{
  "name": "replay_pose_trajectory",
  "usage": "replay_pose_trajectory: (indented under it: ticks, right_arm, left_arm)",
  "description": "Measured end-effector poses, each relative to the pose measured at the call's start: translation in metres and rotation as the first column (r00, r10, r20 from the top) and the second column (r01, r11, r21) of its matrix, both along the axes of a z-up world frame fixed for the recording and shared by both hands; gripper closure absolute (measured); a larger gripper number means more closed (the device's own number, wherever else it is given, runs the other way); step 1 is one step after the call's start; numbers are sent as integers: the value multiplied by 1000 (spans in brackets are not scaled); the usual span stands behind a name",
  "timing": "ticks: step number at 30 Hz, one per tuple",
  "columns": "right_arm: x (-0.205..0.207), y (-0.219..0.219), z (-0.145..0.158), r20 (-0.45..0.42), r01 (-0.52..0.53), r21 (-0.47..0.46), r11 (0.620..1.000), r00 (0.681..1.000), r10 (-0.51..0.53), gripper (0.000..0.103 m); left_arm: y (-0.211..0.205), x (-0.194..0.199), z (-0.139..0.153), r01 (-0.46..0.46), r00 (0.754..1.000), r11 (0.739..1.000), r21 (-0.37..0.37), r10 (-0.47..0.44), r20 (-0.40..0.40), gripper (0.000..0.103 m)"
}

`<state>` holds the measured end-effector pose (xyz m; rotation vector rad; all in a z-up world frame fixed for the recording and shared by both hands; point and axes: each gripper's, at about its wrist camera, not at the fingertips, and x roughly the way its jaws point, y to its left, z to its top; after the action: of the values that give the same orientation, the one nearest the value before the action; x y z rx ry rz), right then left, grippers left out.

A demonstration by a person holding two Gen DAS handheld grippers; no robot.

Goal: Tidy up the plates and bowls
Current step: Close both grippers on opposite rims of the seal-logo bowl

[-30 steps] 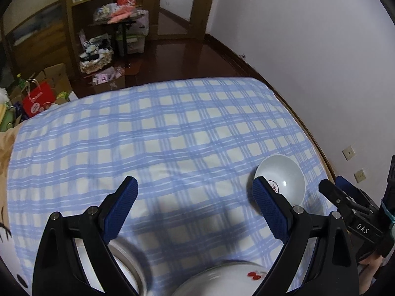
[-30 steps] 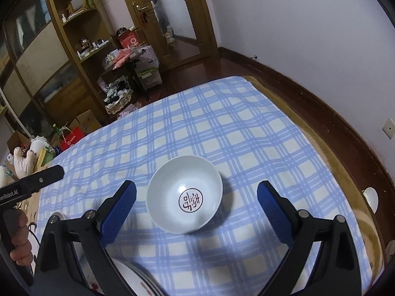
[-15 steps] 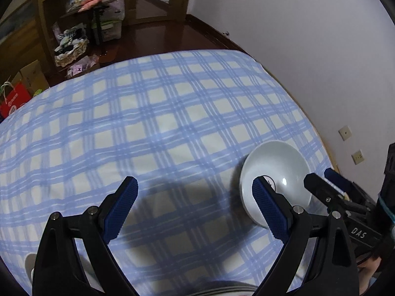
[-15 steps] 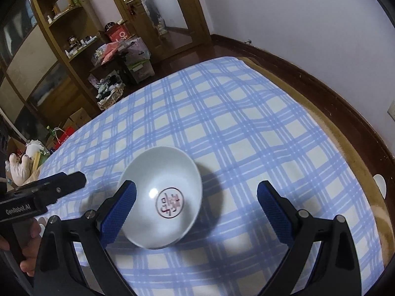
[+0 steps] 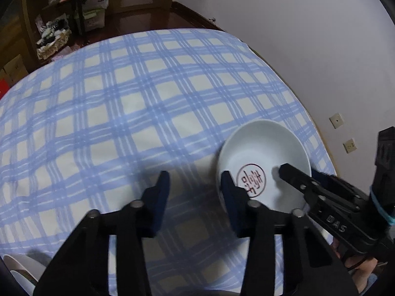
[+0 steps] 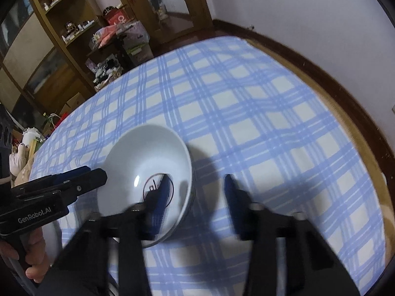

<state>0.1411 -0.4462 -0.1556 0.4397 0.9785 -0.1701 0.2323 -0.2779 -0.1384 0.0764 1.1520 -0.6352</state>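
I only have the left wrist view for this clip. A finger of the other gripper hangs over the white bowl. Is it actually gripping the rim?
Observer: Not yet. In the right wrist view, the right gripper straddles the white bowl's wall. One finger is inside and one outside, with a wide gap between them.
Reviewer: Where does the left gripper sit relative to that grasp?
Observer: The left gripper points at the opposite side of the rim. I cannot tell whether it touches the bowl.
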Motion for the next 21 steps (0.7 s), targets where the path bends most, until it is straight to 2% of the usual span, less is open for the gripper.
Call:
replay_pose_trajectory:
  ticks: [1, 3, 7, 9, 13, 21]
  right_arm:
    - [-1, -1, -1, 4, 2, 21, 1000, 1000, -2, 76]
    - [-2, -2, -2, 11, 3, 40, 999, 1000, -4, 77]
    - [-1, 4, 1, 21, -13, 36, 999, 1000, 13, 86]
    - [-1, 7, 2, 20, -16, 17, 1000, 1000, 15, 86]
    - [-1, 15, 5, 10, -27, -39, 999, 1000, 27, 87]
    - [-8, 20, 11, 23, -31, -41, 999, 999, 32, 87]
  left_arm:
    - [-3, -1, 0, 9, 1000, 1000, 2, -9, 0, 70]
    - [-6, -2, -2, 17, 1000, 1000, 3, -17, -5, 75]
    - [-10, -1, -5, 23, 999, 1000, -12, -23, -39, 88]
    - [-12, -3, -4, 32, 999, 999, -9, -32, -36, 93]
    - [-15, -10, 0, 44, 999, 999, -3, -44, -17, 94]
    - [-10, -15, 5, 17, 1000, 1000, 5, -17, -8, 94]
